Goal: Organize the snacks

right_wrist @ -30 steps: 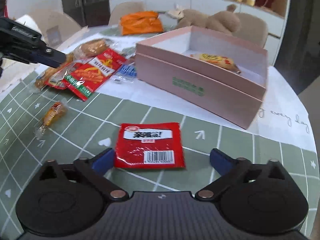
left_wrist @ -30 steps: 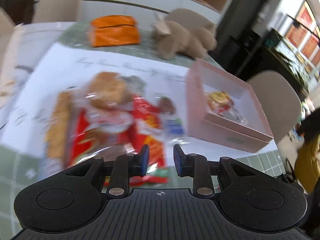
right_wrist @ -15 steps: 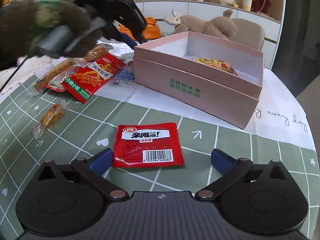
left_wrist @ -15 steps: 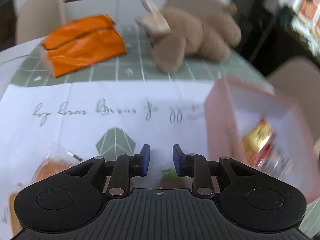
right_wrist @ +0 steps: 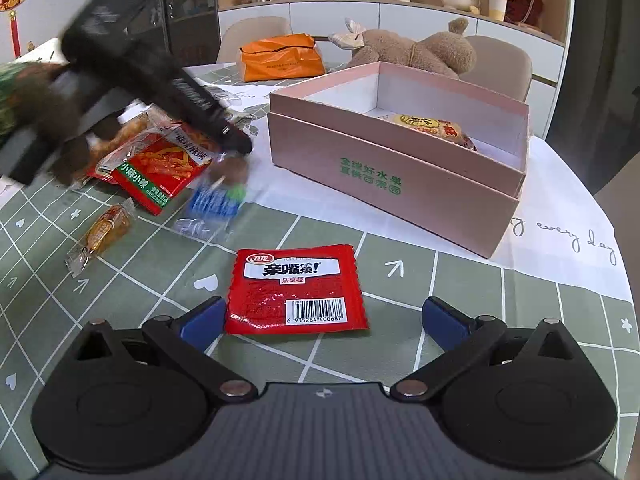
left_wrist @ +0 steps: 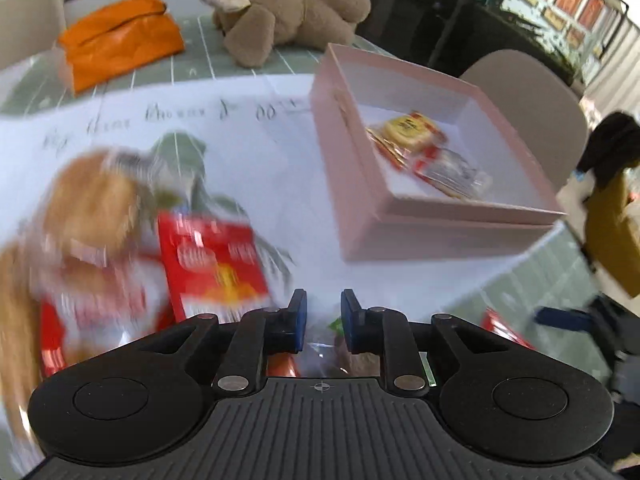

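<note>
My left gripper [left_wrist: 322, 320] points down at the snack pile beside the pink box [left_wrist: 400, 236]. Its jaws are closing, with a small blue candy packet [right_wrist: 214, 200] between them, its clear wrapper [left_wrist: 320, 354] low between the fingers. From the right wrist view the left gripper [right_wrist: 240, 146] grips that packet's top, and the packet is blurred. My right gripper [right_wrist: 320, 316] stands open around a red sachet [right_wrist: 296, 292] that lies flat on the table. One yellow-and-red snack [right_wrist: 432, 126] lies inside the pink box [right_wrist: 380, 168].
A red strip-snack pack [right_wrist: 164, 168], wrapped bread [left_wrist: 92, 196] and a small orange wrapped snack [right_wrist: 104, 232] lie left of the box. An orange bag [right_wrist: 280, 60] and a plush toy [right_wrist: 420, 52] sit at the table's far side. A person in yellow [left_wrist: 612, 208] stands on the right.
My left gripper swung from near the box back down over the snack pile and its jaws narrowed. The blue candy packet shifted toward the near side. My right gripper stayed put.
</note>
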`<state>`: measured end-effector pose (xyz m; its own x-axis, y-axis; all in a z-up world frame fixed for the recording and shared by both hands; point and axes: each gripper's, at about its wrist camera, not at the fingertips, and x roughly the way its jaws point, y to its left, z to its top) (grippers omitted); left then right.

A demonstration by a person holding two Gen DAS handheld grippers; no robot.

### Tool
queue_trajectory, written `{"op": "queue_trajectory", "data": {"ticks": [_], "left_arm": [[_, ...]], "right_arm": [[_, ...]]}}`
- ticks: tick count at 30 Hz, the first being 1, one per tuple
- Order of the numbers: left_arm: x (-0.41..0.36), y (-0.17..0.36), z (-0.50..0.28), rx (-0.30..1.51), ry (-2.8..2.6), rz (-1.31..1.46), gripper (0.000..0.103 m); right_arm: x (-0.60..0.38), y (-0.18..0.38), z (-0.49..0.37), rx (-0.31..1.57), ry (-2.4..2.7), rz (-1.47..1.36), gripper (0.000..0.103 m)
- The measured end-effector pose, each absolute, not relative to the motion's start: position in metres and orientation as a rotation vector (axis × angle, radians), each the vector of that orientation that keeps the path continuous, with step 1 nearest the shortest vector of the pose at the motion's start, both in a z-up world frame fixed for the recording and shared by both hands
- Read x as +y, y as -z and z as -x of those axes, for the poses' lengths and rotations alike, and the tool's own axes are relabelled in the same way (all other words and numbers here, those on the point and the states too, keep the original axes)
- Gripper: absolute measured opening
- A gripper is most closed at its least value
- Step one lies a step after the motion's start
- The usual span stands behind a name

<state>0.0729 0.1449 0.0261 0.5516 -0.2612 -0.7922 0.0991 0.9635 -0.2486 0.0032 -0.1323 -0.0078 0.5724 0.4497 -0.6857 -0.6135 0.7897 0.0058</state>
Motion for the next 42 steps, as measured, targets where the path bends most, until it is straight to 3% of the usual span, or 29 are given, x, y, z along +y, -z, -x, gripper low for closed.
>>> {"op": "queue_trajectory", "data": {"ticks": [2,4,5,11,20,26,33,36,37,38,40,42], "left_arm": [[0.147,-0.033,-0.053,0.939,0.177,0.234,0.023],[0.15,-0.04,-0.031,0.915,0.136,0.292,0.024],[0.153,-0.044,-0.019,0.903,0.121,0.313,0.024],[0.167,-0.059,0.03,0.869,-0.001,0.322,0.024],[0.161,-0.038,0.052,0.933,-0.015,0.368,0.024],[0.136,-0.029,0.045,0.964,0.0,0.291,0.031],[0.135,-0.028,0.052,0.969,0.008,0.267,0.031],[0.134,-0.03,0.054,0.967,0.035,0.264,0.031],[0.133,-0.032,0.055,0.962,0.044,0.266,0.031],[0.132,-0.033,0.056,0.956,0.053,0.267,0.031],[0.13,-0.035,0.055,0.953,0.06,0.256,0.031],[0.127,-0.033,0.051,0.963,0.056,0.236,0.031]], "right_arm": [[-0.13,0.005,-0.008,0.755,-0.66,0.267,0.102],[-0.127,-0.002,-0.017,0.798,-0.72,0.289,0.091],[-0.128,-0.007,-0.02,0.79,-0.724,0.279,0.09],[-0.145,-0.034,-0.05,0.664,-0.547,0.251,0.089],[-0.157,-0.024,-0.071,0.798,-0.459,0.151,0.089],[-0.114,-0.017,-0.04,0.816,-0.602,0.221,0.089],[-0.058,-0.023,-0.029,0.771,-0.736,0.244,0.088],[-0.036,-0.019,-0.034,0.784,-0.771,0.246,0.073],[-0.03,-0.016,-0.037,0.799,-0.78,0.26,0.057],[-0.024,-0.012,-0.04,0.823,-0.786,0.278,0.048],[-0.019,-0.011,-0.039,0.808,-0.765,0.318,0.037],[-0.025,-0.013,-0.037,0.819,-0.747,0.326,0.037]]}}
